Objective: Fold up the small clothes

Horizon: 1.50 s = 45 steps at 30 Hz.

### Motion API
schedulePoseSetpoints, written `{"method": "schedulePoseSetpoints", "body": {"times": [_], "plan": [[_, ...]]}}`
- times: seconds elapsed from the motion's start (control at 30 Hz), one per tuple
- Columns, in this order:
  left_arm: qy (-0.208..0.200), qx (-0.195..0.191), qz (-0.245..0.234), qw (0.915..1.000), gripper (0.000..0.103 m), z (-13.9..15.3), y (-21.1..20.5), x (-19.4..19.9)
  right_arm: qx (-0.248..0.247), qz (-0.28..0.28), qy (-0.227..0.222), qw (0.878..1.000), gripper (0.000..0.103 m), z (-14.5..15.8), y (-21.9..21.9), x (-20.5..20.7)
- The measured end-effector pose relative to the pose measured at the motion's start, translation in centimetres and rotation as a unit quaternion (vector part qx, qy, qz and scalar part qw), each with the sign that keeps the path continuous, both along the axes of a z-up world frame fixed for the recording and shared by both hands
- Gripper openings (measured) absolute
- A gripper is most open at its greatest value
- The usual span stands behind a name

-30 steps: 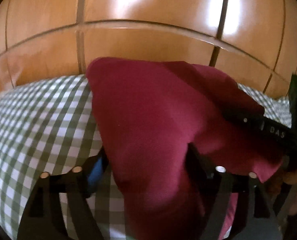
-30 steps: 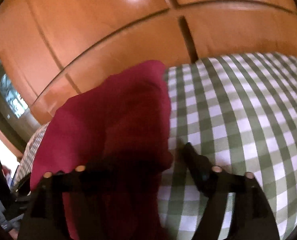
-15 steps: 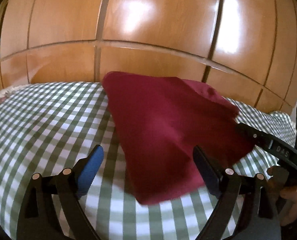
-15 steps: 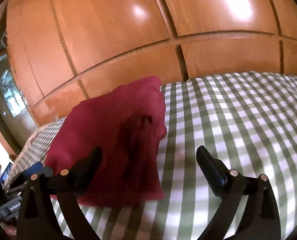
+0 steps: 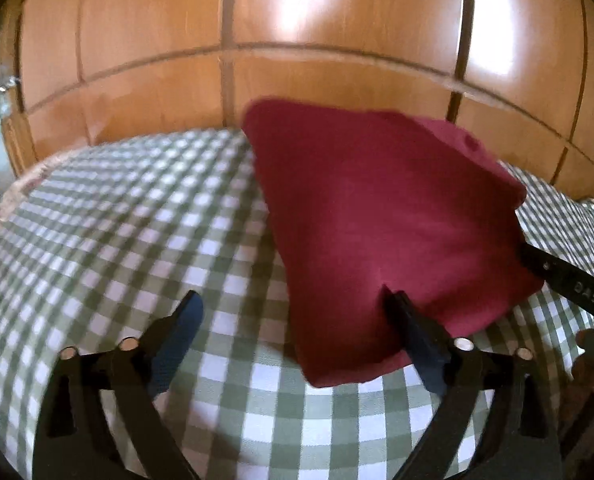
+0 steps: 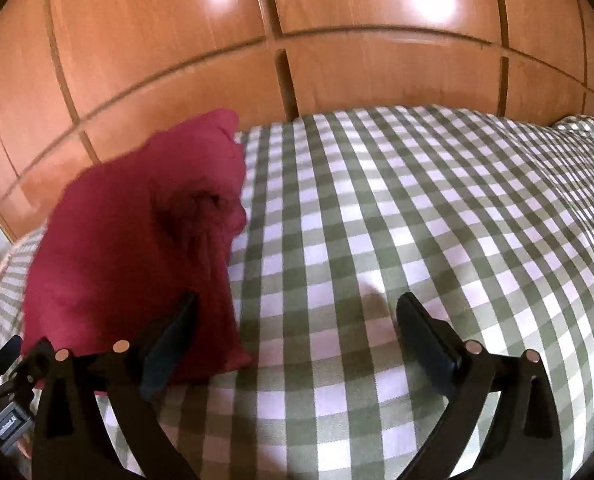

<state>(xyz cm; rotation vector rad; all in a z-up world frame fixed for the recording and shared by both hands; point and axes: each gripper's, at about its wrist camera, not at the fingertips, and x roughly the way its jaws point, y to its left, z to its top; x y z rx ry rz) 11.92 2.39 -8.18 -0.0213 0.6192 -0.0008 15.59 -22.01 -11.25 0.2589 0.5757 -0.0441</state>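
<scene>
A dark red garment (image 5: 381, 220) lies folded in a compact rectangle on the green-and-white checked cloth (image 5: 137, 232). My left gripper (image 5: 293, 320) is open and empty, with its right finger at the garment's near edge. In the right wrist view the same garment (image 6: 137, 248) lies at the left, with a bunched fold near its top. My right gripper (image 6: 297, 320) is open and empty, its left finger in front of the garment's near right corner.
Glossy wooden panelled doors (image 5: 297, 60) rise right behind the checked surface and also fill the top of the right wrist view (image 6: 337, 40). The other gripper's black body (image 5: 577, 292) pokes in at the right edge of the left wrist view.
Both grippers opened and let go of the red garment, which now lies flat on the cloth. Both grippers have drawn back from it and sit near its front edge.
</scene>
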Motion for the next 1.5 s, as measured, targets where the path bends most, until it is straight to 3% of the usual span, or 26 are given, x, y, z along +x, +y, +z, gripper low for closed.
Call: {"method": "schedulePoseSetpoints", "body": {"times": [0.17,0.4,0.53,0.6,0.87,1.5], "plan": [[-0.055,0.024,0.024,0.9979,0.099,1.4,-0.3,-2.8,-0.013,0.006,-0.061,0.998,0.101,1.5,1.0,-3.5],[-0.103,0.007,0.013,0.9946,0.099,2.4,-0.1,-6.2,-0.054,0.022,-0.129,0.990,0.101,2.7,3.3,-8.2],[-0.153,0.044,0.063,0.9853,0.099,3.2,-0.4,-8.3,-0.081,0.037,-0.152,0.984,0.101,2.8,4.8,-10.3],[-0.166,0.053,0.062,0.9828,0.099,3.3,-0.6,-8.9,-0.091,0.036,-0.159,0.982,0.101,2.8,5.3,-11.2],[-0.192,0.061,0.047,0.9785,0.099,3.2,-0.8,-10.4,-0.111,0.029,-0.168,0.979,0.101,2.6,6.2,-12.2],[-0.183,0.060,0.045,0.9802,0.099,2.8,-0.7,-10.7,-0.105,0.026,-0.154,0.982,0.101,2.2,5.8,-11.4]]}}
